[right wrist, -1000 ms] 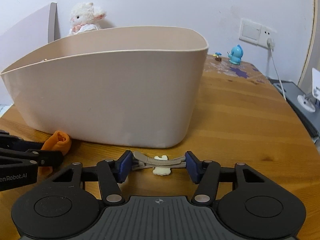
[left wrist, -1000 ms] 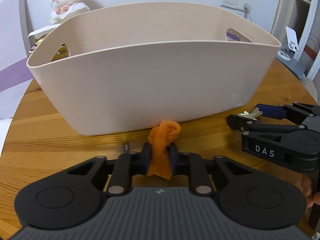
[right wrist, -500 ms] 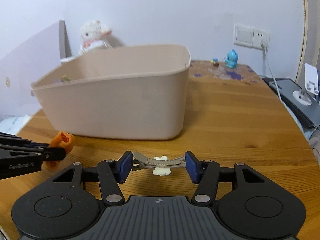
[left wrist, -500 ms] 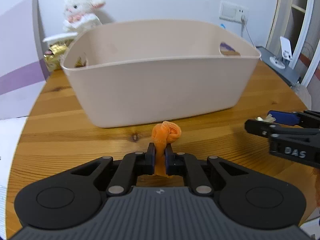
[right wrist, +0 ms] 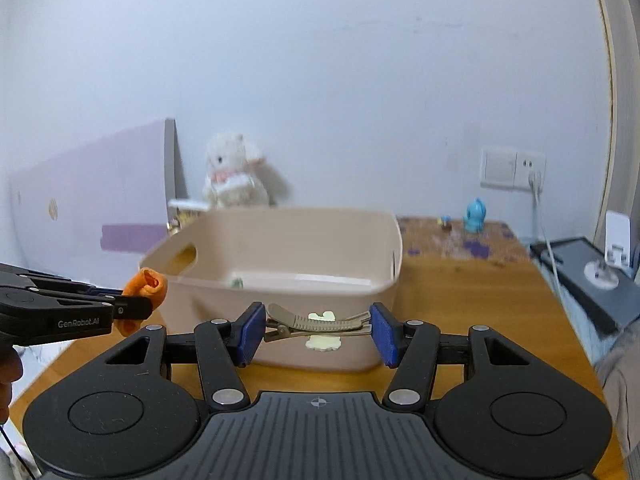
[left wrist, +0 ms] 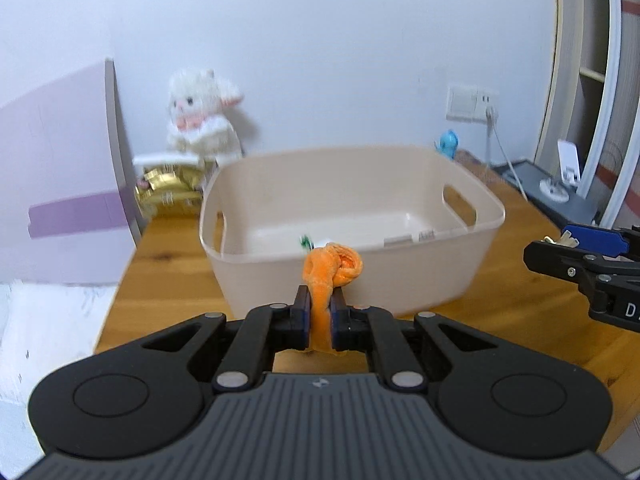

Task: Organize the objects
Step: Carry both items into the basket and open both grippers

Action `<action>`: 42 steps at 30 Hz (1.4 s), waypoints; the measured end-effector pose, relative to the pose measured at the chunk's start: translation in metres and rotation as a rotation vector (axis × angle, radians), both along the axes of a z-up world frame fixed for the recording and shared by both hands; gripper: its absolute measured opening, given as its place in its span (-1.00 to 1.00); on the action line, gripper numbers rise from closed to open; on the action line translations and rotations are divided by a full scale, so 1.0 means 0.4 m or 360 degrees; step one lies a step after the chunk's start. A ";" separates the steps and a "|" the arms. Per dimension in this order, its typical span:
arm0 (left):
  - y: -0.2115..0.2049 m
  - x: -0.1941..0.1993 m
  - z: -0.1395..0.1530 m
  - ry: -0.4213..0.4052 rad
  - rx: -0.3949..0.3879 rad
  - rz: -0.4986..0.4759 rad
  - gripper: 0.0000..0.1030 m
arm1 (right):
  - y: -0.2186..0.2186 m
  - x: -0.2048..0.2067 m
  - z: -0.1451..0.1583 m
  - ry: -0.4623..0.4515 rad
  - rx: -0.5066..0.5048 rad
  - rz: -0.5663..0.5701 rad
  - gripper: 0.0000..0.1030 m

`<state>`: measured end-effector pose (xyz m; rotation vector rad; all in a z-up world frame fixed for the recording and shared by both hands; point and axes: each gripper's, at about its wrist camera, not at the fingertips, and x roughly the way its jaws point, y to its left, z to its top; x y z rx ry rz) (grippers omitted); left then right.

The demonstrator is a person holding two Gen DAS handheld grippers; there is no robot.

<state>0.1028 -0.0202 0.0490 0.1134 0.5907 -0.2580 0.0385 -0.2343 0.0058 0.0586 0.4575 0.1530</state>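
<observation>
Now that I have lifted both hands above the beige bin (left wrist: 400,280), my left gripper (left wrist: 320,312) jaws pinch the orange scrunchie (left wrist: 330,270) and my right gripper (right wrist: 318,334) jaws clamp the hair clip (right wrist: 316,322), ready to drop.

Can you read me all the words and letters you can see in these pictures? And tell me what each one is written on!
"GenRobot.AI" is on the side of the left gripper, seen in the right wrist view.
"D" is on the side of the right gripper, seen in the left wrist view; the rest is cut off by the picture's edge.
The labels inside the basket and the gold packets are too blurred to read.
</observation>
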 end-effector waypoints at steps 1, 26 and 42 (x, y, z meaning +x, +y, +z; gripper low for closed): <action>-0.001 0.003 0.012 -0.0018 -0.0004 0.0000 -0.79 | -0.001 0.003 0.011 -0.0021 0.0004 -0.0003 0.05; -0.068 0.350 -0.076 0.0254 0.0092 0.0082 -0.79 | 0.033 0.321 -0.035 0.0086 -0.0054 -0.0061 0.05; -0.079 0.375 -0.107 0.0359 0.0117 0.0158 0.41 | 0.023 0.356 -0.098 0.0204 -0.0144 -0.0077 0.38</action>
